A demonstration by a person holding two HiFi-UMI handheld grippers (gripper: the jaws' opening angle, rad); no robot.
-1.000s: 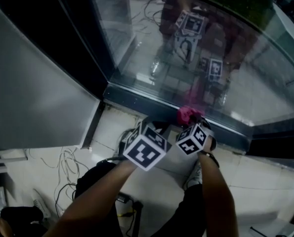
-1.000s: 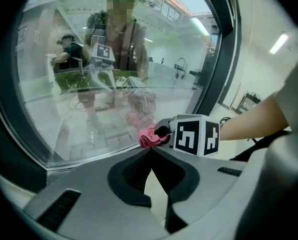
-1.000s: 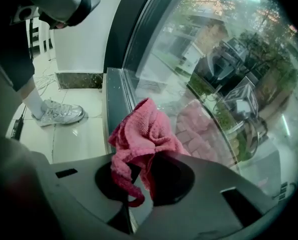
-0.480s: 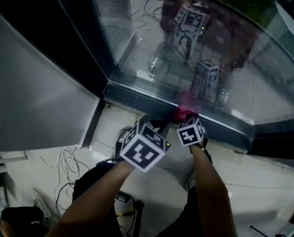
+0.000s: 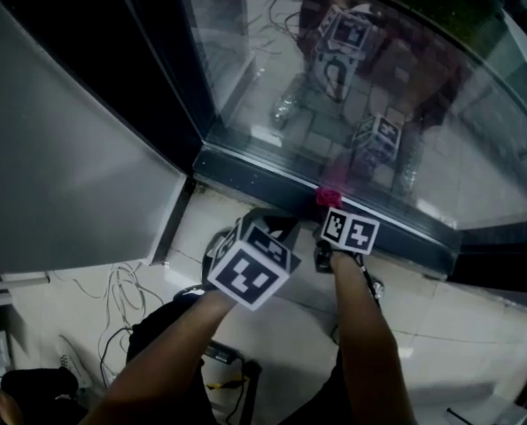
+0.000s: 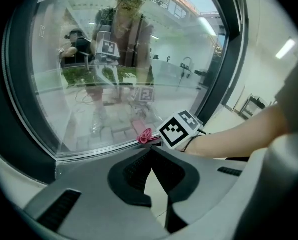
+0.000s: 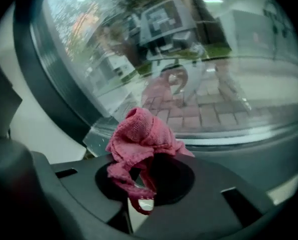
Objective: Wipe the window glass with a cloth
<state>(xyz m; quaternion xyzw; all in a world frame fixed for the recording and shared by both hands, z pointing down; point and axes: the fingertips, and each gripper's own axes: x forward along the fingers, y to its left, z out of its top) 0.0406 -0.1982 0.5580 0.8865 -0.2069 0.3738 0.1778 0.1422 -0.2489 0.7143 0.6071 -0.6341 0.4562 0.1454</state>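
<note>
**Item: cloth**. Pink, bunched. It is being held at the very bottom of the window glass, where the pane meets the dark lower frame. Whether it is touching the pane cannot be told.

**Holder: right tool**. It is being closed on the lower folds of the cloth, and most of the wad is being left standing proud of the jaw tips, toward the glass.

**Second item: left tool**. Its jaws are being held together with nothing between them. It is being carried just beside the right one, short of the pane and above the tiled floor.

**Step judged in hand:** the bottom strip of the pane is being wiped.

**Handling notes, as judgement:**
- The grip is best being kept firm, since only a small part of the cloth is being pinched.
- The proud wad, not the hard jaw tips, should be what is being pressed against the glass.
- Strokes are best being run along the frame line, so that the corner is being reached.
- The empty tool should be being held clear of the stroke.
</note>
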